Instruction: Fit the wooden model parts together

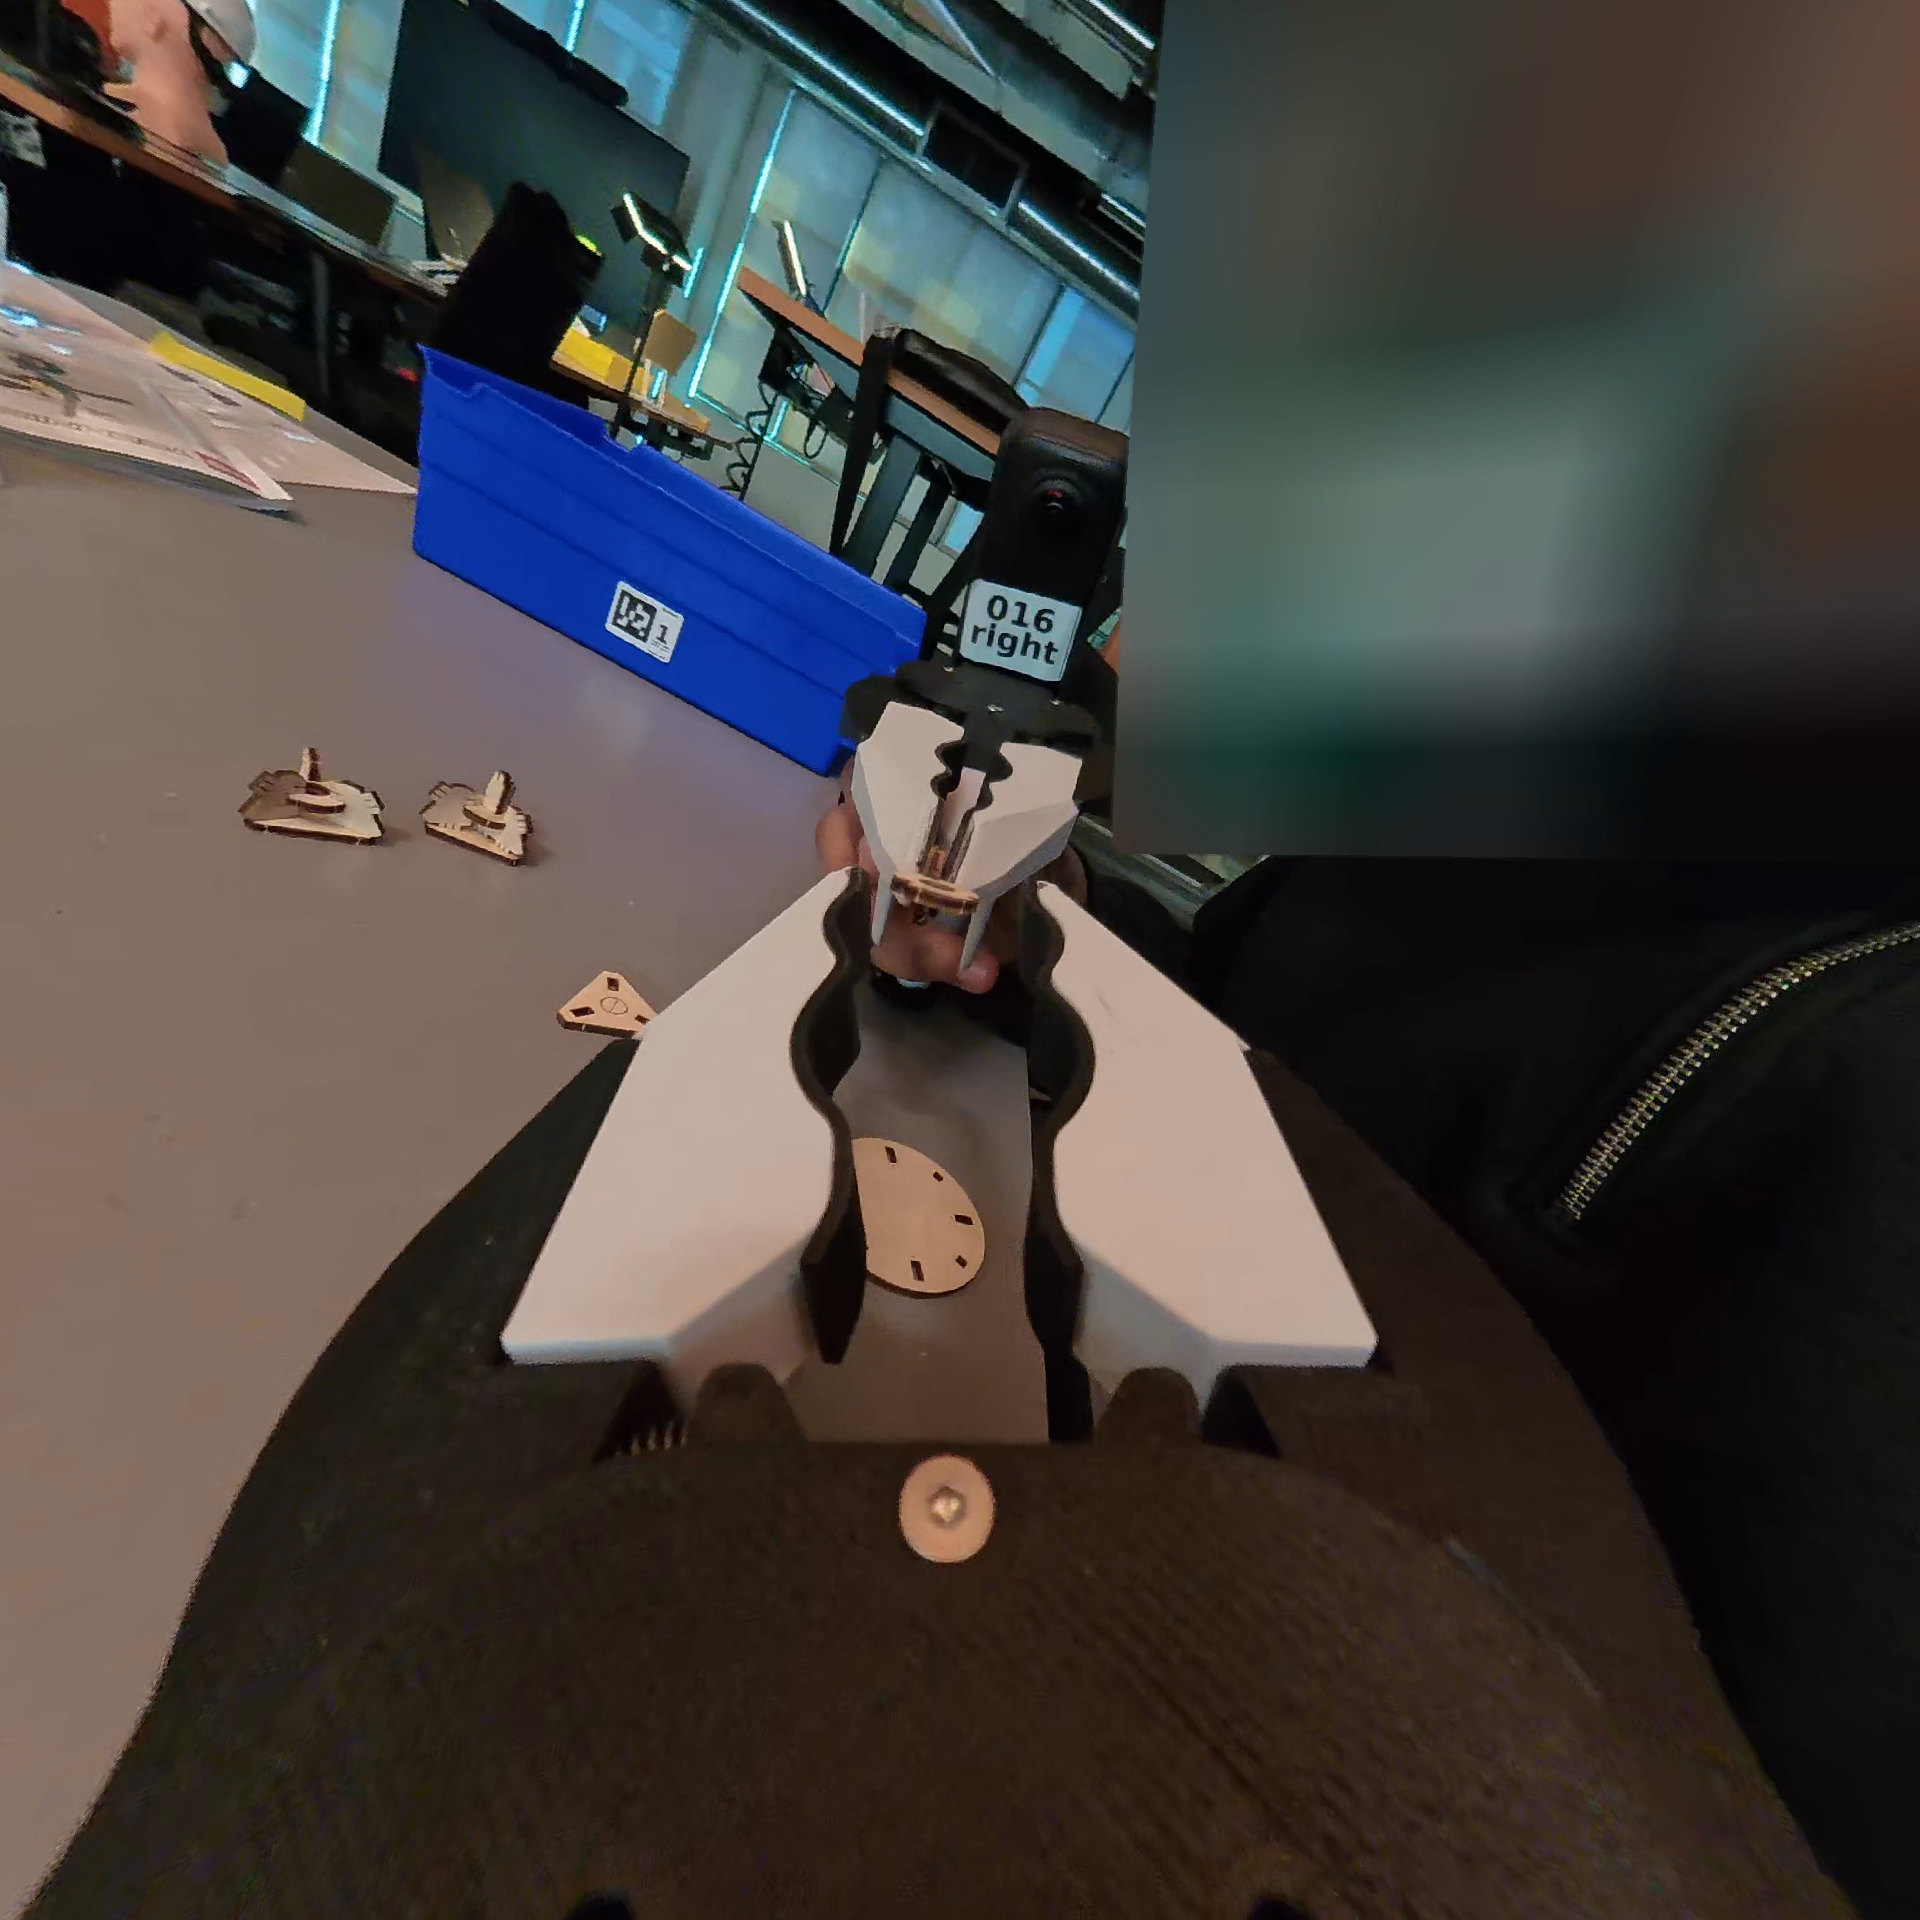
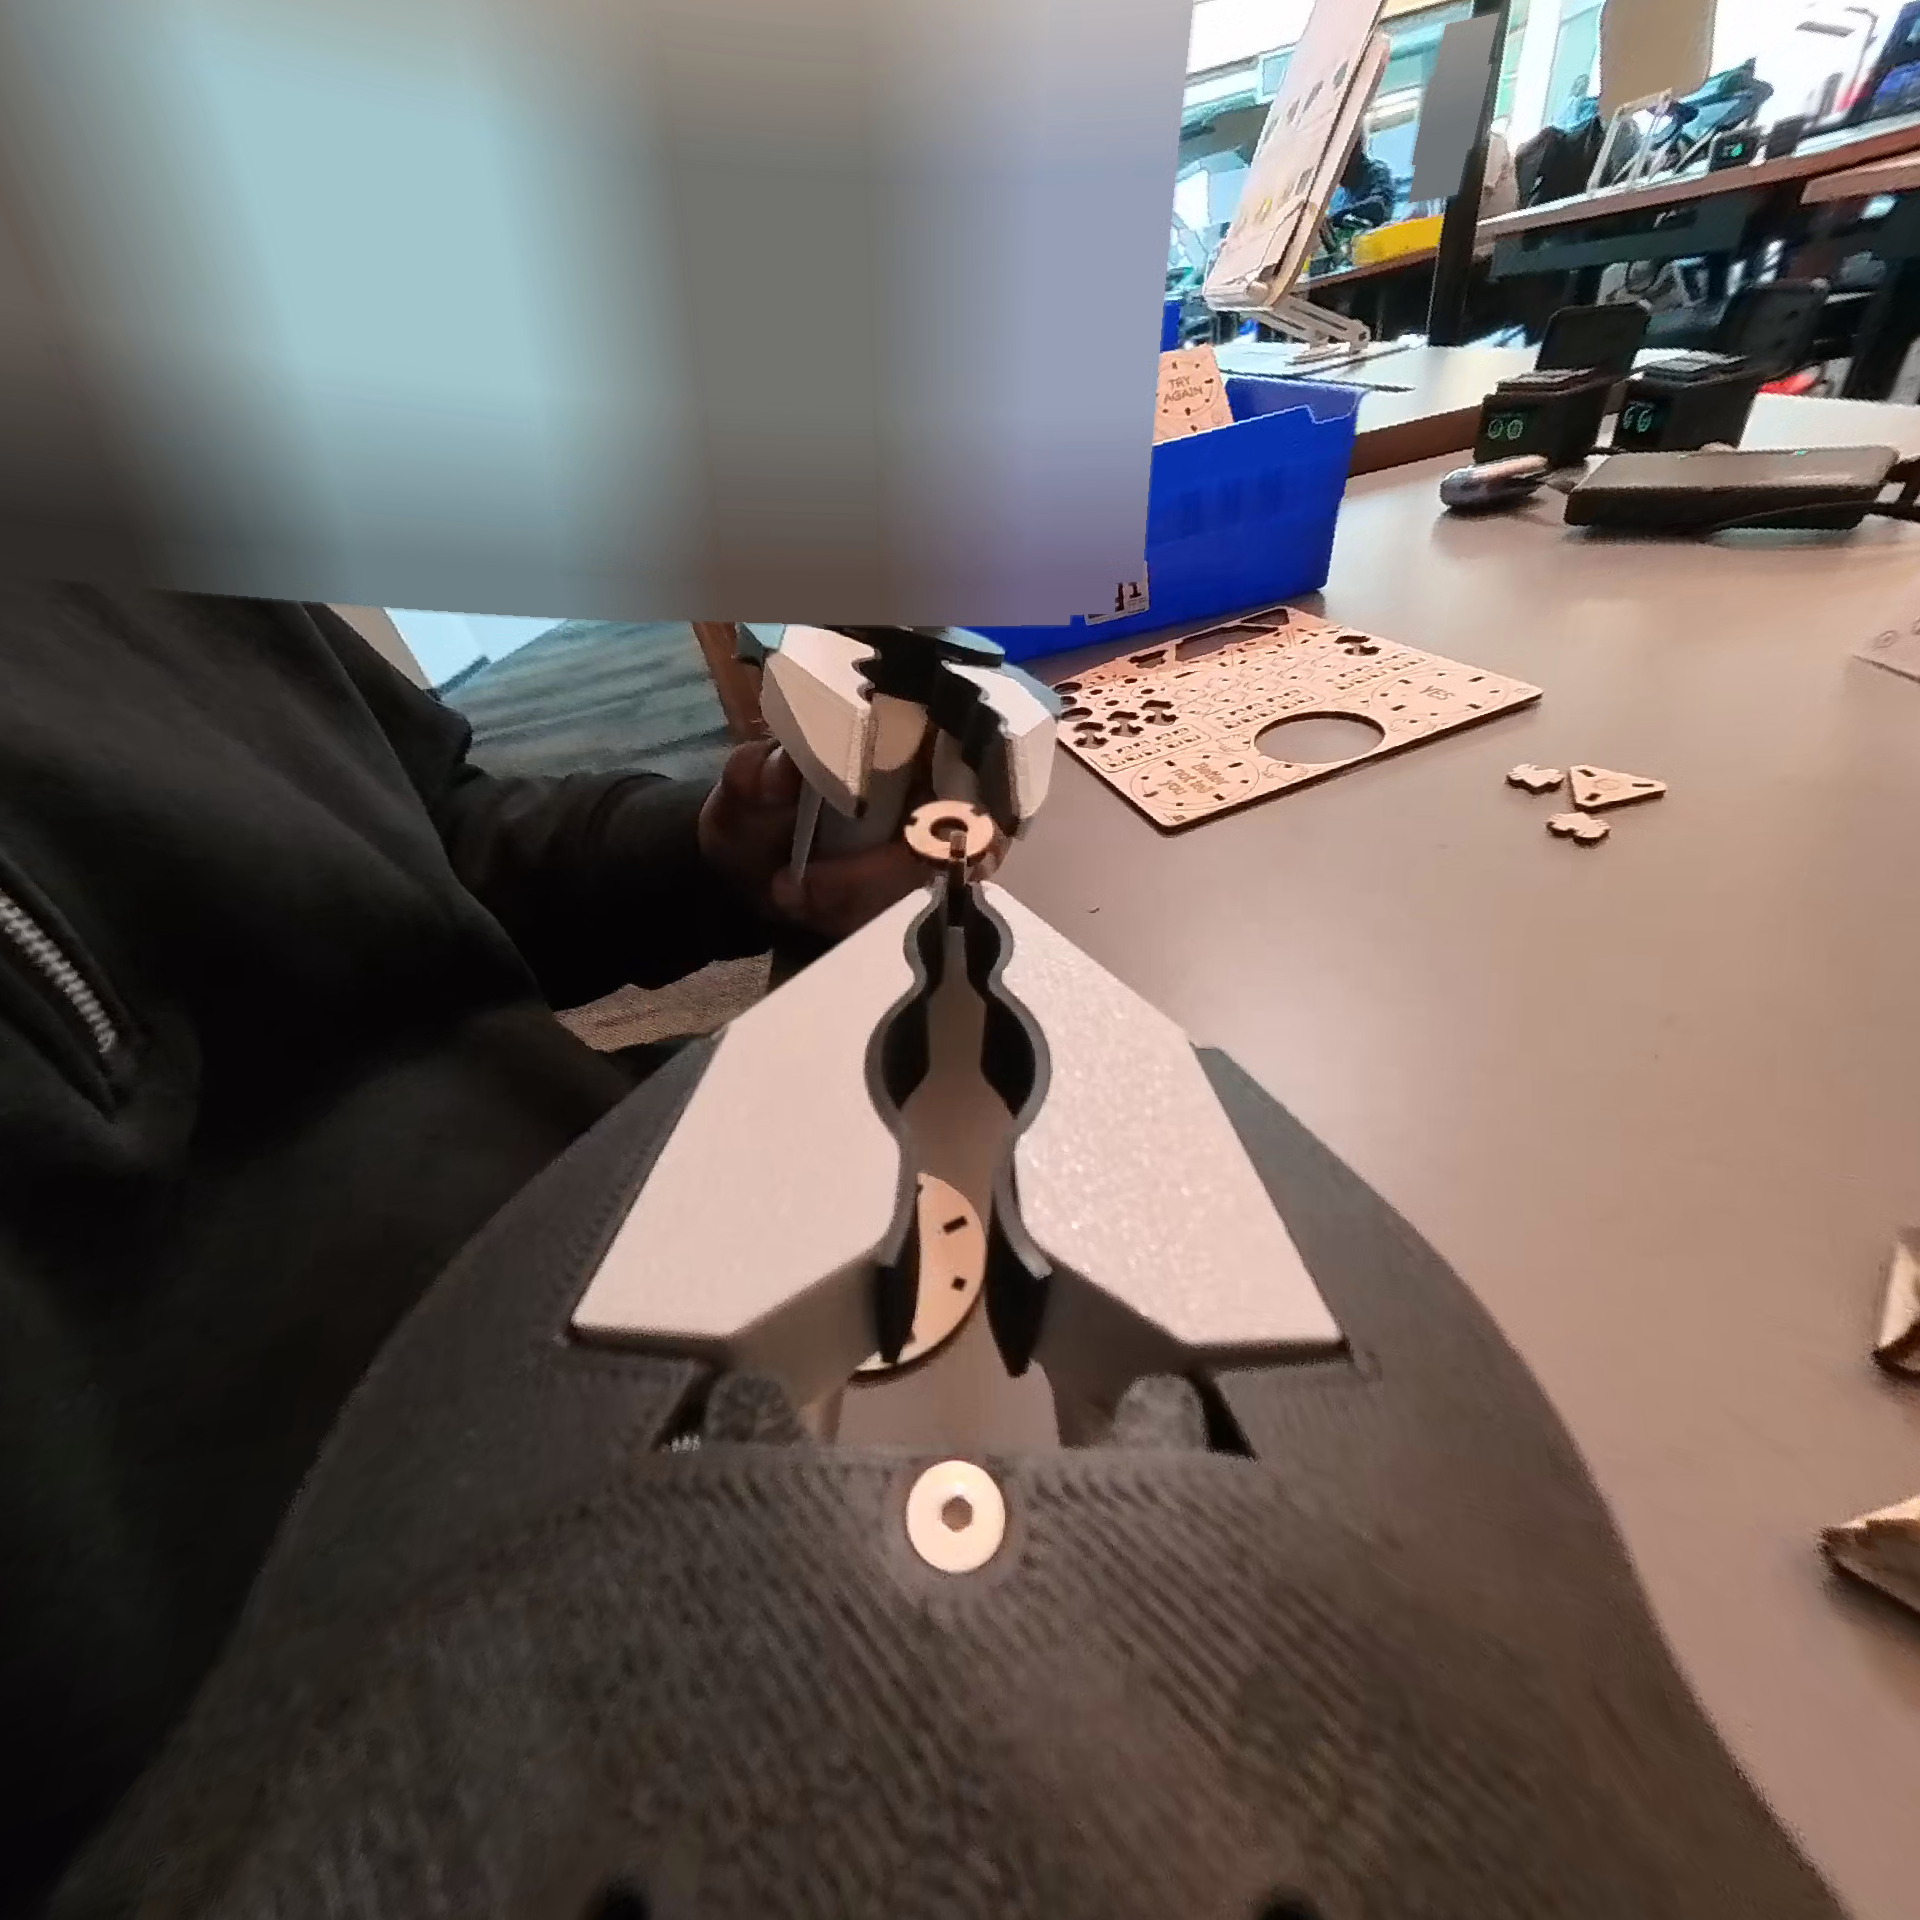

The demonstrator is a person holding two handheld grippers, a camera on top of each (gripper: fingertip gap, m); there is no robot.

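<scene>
Right tongs [image 2: 954,904] pinch wooden pin with ring [image 2: 951,828]; left tongs [image 1: 945,894] spread around it. Surface [image 2: 1455,1039] open rightward; only right view shows cut sheet [image 2: 1288,707].

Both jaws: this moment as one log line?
left jaws open | right jaws shut on peg | ring on peg | disc on table

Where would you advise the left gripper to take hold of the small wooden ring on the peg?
Probably its outer rim, pinched at two opposite edges, coming head-on toward the right gripper. The ring sits crosswise on the thin peg that gripper pinches, leaving only its rim free.
</scene>
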